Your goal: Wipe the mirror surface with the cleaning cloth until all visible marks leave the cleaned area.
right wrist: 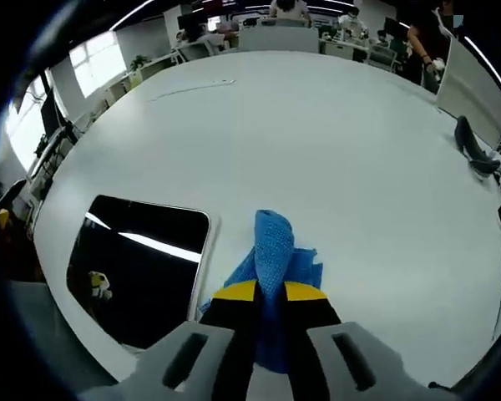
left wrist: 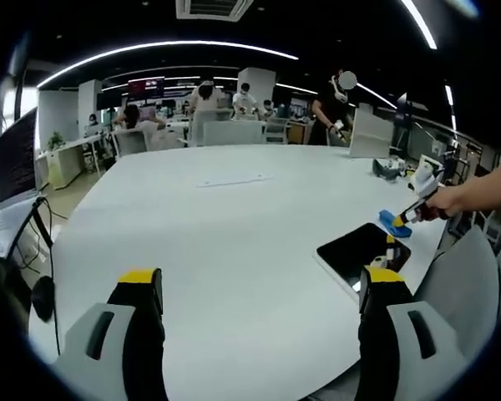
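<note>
Cloth: blue, pinched between the closed jaws of the right gripper, resting on the table just right of the mirror. Left gripper: jaws wide apart, holding nothing, over bare table. Step, as judged: cloth gripped, wiping not begun. Next: carry cloth left onto the glass.

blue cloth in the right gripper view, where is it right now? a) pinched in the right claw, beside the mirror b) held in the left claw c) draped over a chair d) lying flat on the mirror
a: the right claw is shut on the blue cleaning cloth, which sits over the white table just right of the dark mirror, not on it.
</note>
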`<state>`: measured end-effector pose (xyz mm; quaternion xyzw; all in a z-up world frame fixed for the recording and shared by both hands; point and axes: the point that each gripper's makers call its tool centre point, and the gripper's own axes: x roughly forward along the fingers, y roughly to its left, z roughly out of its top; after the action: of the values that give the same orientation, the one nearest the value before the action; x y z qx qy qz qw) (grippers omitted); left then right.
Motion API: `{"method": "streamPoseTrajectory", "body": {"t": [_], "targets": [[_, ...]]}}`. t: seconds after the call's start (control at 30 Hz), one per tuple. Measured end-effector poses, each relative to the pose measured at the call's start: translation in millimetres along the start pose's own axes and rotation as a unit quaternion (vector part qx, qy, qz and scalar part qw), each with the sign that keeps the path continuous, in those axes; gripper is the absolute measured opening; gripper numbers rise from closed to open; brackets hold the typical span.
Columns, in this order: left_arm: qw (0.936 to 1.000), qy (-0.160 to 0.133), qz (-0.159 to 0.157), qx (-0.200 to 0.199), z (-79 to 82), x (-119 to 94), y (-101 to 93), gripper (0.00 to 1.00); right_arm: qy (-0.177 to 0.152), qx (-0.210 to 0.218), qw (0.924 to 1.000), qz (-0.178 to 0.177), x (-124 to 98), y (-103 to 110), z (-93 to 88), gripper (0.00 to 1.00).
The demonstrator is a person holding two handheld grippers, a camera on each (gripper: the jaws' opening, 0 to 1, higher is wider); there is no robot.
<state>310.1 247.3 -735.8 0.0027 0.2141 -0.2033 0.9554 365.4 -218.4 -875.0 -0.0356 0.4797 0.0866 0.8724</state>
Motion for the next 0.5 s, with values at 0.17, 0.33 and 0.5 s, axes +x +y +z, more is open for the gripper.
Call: {"method": "streamPoseTrajectory", "body": {"t": [0.17,0.33,0.5], "targets": [[0.9999,0.009,-0.005,0.003,-7.6,-1.8,-1.2,0.98,0.010,0.015,0.9998,-0.003,1.0,-2.3,0.6,0.00],[1.0000,0.004,-0.004,0.002,-3.9,-2.2,-0.3,0.98,0.007,0.037,0.9993,-0.003,0.2,-2.6,-0.1,0.00],[1.0000,0.002,-0.005,0.003,-2.7,0.1,0.5,0.98,0.014,0.047,0.9988,0.005,0.3,-3.1,0.1,0.00]]}}
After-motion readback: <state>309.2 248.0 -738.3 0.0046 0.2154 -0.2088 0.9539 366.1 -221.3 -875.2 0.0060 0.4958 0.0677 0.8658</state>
